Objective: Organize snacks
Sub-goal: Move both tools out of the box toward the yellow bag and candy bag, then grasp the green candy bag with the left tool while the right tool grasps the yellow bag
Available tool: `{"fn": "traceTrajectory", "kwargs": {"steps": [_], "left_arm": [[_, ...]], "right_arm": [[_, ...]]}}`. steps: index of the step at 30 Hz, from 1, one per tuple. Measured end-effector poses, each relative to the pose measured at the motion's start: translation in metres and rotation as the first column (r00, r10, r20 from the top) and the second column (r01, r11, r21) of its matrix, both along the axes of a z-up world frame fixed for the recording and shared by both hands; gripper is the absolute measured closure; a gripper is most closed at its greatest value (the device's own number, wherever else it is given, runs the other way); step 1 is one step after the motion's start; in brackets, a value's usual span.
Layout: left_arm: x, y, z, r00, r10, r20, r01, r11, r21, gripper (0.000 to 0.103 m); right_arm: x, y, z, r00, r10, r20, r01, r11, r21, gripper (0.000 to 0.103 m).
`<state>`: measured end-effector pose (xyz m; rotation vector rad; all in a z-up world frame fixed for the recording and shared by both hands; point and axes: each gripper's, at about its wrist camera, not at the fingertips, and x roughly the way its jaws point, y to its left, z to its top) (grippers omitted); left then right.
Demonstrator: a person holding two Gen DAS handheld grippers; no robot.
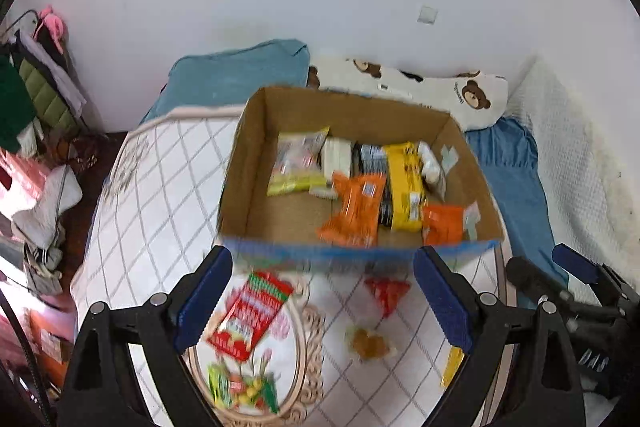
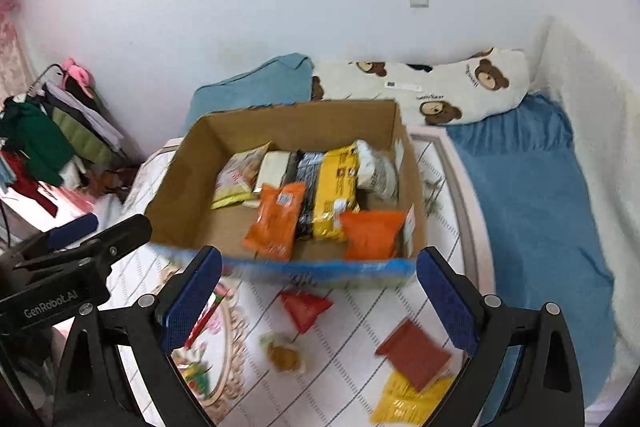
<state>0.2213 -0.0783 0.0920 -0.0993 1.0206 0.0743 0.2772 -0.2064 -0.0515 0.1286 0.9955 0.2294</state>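
Note:
A cardboard box (image 1: 256, 163) (image 2: 188, 187) stands on a white quilted table and holds several snack packs, among them orange (image 1: 354, 209) (image 2: 276, 219) and yellow (image 1: 406, 183) (image 2: 336, 191) ones. In front of the box lie loose snacks: a red-green pack (image 1: 250, 311), a small red triangular pack (image 1: 386, 291) (image 2: 305, 309), a brown treat in clear wrap (image 1: 370, 343) (image 2: 284, 353), a dark red pack (image 2: 414, 355) and a yellow pack (image 2: 408, 403). My left gripper (image 1: 324, 295) is open and empty above the loose snacks. My right gripper (image 2: 320, 303) is open and empty too.
A blue blanket (image 2: 532, 211) and a bear-print pillow (image 2: 440, 87) lie on the bed behind and to the right. A teal cushion (image 1: 236, 75) is behind the box. A clothes rack (image 2: 52, 135) stands at the left. The table edge (image 2: 476, 227) runs on the right.

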Motion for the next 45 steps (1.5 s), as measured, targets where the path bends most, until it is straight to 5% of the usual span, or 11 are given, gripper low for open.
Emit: {"fn": "traceTrajectory", "kwargs": {"steps": [2,4,9,14,19,26,31,34,38,41,45], "left_arm": [[-0.015,0.005,-0.014,1.000,0.006,-0.030,-0.006,1.000,0.003,0.010],[-0.028,0.011,-0.034,0.997,0.018,-0.075,-0.017,1.000,0.003,0.010],[-0.061,0.026,-0.097,0.972,0.060,-0.228,-0.061,0.998,0.002,0.010],[-0.084,0.033,-0.142,0.942,0.096,-0.323,-0.094,0.995,0.022,0.010],[-0.097,0.035,-0.163,0.918,0.107,-0.382,-0.102,0.994,0.033,0.010],[-0.114,0.055,-0.154,0.913,0.141,-0.382,-0.133,0.990,0.048,0.010],[-0.131,0.080,-0.157,0.894,0.187,-0.406,-0.187,0.982,0.041,0.010],[-0.141,0.087,-0.167,0.878,0.197,-0.435,-0.191,0.980,0.058,0.010],[-0.145,0.084,-0.181,0.864,0.192,-0.465,-0.177,0.981,0.075,0.010],[-0.136,0.069,-0.191,0.876,0.120,-0.466,-0.070,0.990,0.123,0.010],[-0.126,0.039,-0.203,0.866,-0.049,-0.497,0.186,0.955,0.230,0.010]], "right_arm": [[-0.013,-0.009,-0.012,0.999,-0.016,-0.028,0.016,0.999,0.028,0.010],[-0.026,-0.021,-0.030,0.996,-0.033,-0.084,0.037,0.998,0.052,0.034],[-0.060,-0.075,-0.093,0.956,-0.160,-0.247,0.193,0.974,0.115,0.034],[-0.081,-0.136,-0.168,0.865,-0.326,-0.381,0.396,0.910,0.121,0.033],[-0.089,-0.140,-0.213,0.844,-0.316,-0.433,0.407,0.903,0.135,0.035],[-0.127,-0.056,-0.200,0.875,-0.026,-0.483,0.178,0.946,0.271,0.034],[-0.122,-0.029,-0.173,0.938,0.071,-0.338,-0.043,0.995,0.092,0.020],[-0.115,0.008,-0.177,0.917,0.229,-0.326,-0.246,0.969,-0.011,0.019],[-0.118,0.060,-0.195,0.826,0.414,-0.382,-0.498,0.854,-0.151,0.019],[-0.118,0.078,-0.214,0.776,0.453,-0.440,-0.559,0.817,-0.145,0.020],[-0.109,0.075,-0.224,0.798,0.390,-0.459,-0.500,0.854,-0.143,0.028]]}}
